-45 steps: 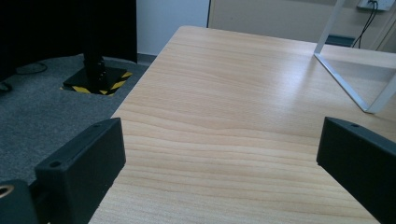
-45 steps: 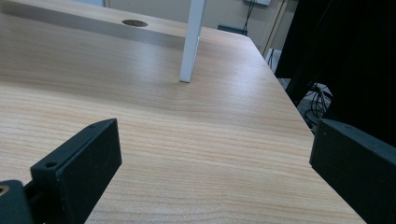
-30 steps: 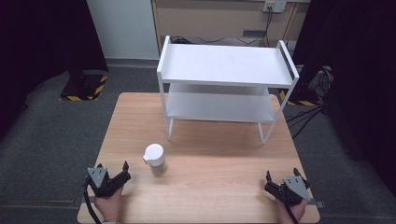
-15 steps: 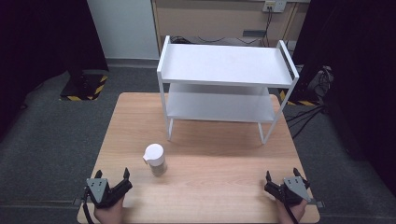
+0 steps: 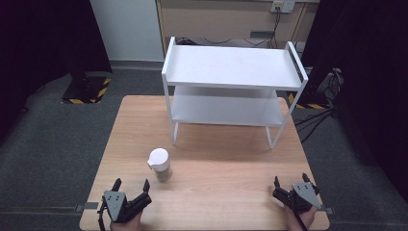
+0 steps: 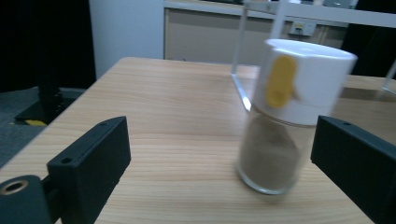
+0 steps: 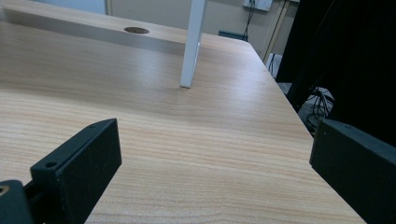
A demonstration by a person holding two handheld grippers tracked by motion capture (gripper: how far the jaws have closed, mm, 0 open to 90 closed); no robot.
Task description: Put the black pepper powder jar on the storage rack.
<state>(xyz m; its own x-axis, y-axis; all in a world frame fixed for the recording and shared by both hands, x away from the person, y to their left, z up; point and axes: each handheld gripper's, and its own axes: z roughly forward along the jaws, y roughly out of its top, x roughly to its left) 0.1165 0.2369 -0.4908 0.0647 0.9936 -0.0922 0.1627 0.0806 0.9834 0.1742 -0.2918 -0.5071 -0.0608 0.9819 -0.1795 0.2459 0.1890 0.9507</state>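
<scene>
A clear jar (image 5: pixel 160 164) of brown powder with a white lid stands upright on the wooden table (image 5: pixel 226 159), left of centre. In the left gripper view the jar (image 6: pixel 289 116) shows a yellow tab on its lid and stands a little ahead of the jaws, toward the right one, without touching them. My left gripper (image 5: pixel 131 186) is open at the table's front left corner, just short of the jar. At the front right corner my right gripper (image 5: pixel 289 181) rests open, nothing between its jaws.
A white two-tier shelf rack (image 5: pixel 231 82) stands at the back of the table; one of its legs (image 7: pixel 192 44) rises ahead of my right gripper. The table's right edge drops off beside dark curtains and floor cables (image 5: pixel 327 86).
My left gripper has slid to the right along the front edge, closing in on the jar. The right gripper and the jar have stayed put.
</scene>
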